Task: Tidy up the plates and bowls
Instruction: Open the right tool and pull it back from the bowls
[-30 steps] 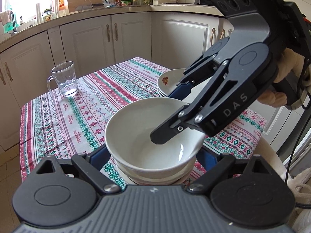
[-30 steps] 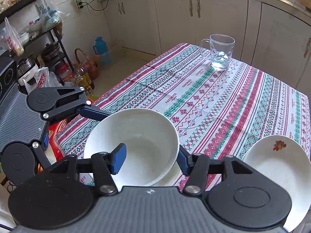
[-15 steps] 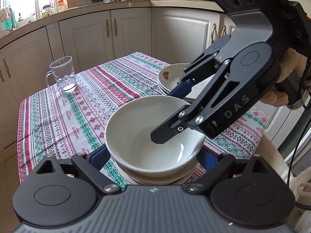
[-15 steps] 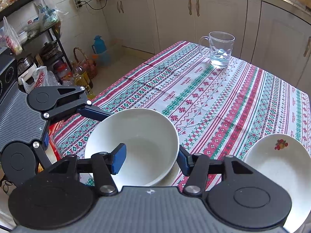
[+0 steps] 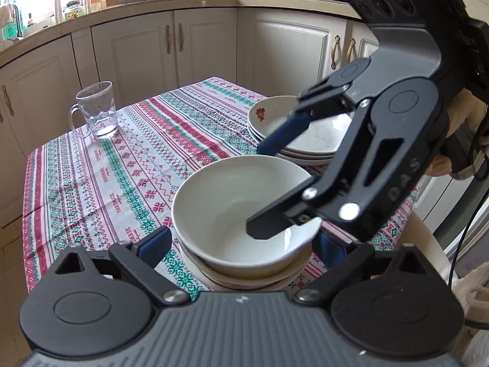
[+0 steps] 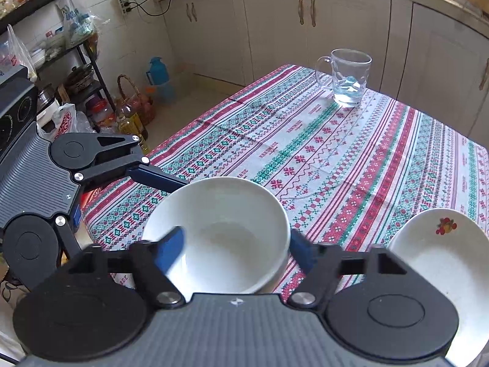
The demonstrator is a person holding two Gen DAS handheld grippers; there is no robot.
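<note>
Basically only "DAS" reads, on the right gripper (image 5: 259,192); both it and the left gripper (image 5: 241,241) are opening around the white bowl (image 5: 232,208), pads off it.

Bowl (image 5: 241,214) stacked on another, near table edge; plates (image 5: 293,131) (stacked) behind-right; mug (image 5: 96,110) far corner, well apart.

The bench (image 5: 101,177) has a patterned cloth (image 6: 336,159). On it, bowls (image 5: 244,214) stack nearest the tool, plates (image 5: 293,134) beyond. A glass mug (image 5: 96,113) stands farthest away.

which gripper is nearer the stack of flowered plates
Right. The right gripper, fingers opening around the white bowl's rim, is just before the flowered plates; the left gripper straddles the bowl's near side.
</note>
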